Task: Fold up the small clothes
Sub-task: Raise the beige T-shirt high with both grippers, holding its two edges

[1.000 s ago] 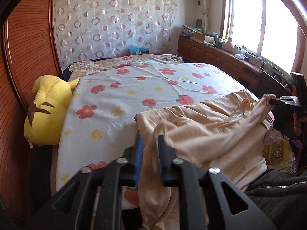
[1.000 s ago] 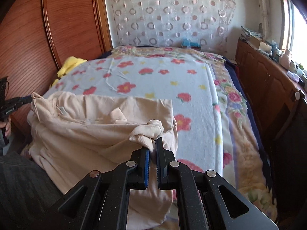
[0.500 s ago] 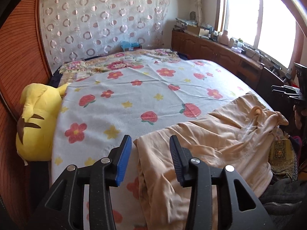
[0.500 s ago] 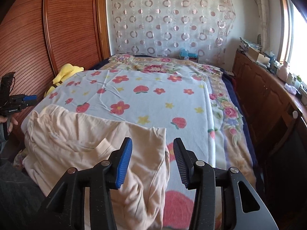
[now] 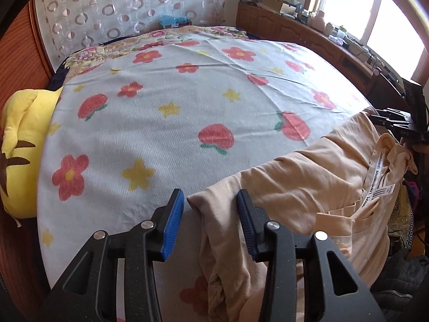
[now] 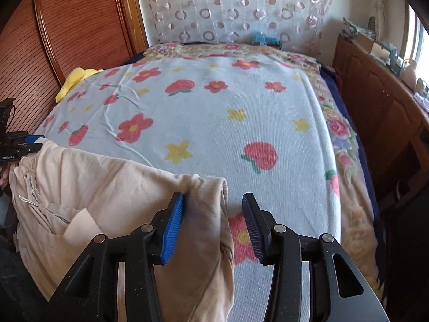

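Both grippers have let go w/in the last second. Starting at the left of the room: yellow plush toy point(image 5: 21, 145) sits wedged between the wooden wardrobe point(image 6: 67, 26) and the bed edge, untouched. Next over, left gripper point(image 5: 210, 224): a sec ago it was pinched tight on the peach garment point(image 5: 308, 187), now its jaws stand wide apart, holding nothing, w/ the garment's left corner lying loose between the blue pads, prob. just resting there. Cloth itself lies bunched across the near edge of the floral bedsheet point(image 5: 174, 94), part draped off the foot of the bed, care label and inner seam showing, so it looks inside-out or at least flipped.

Further right, right gripper point(image 6: 213, 226): same story, was clamped on a wad of fabric, now jaws spread wide, empty, the garment's right corner between the pads and touching the left one. Beyond it, cabinet point(image 6: 380, 102) along the window wall, not involved.

Meaning for the task: garment has been dropped onto the bed but isn't flat yet. No fold made so far, I'd say; likely next is re-gripping corners to spread it out. Risk: it slides off the edge.
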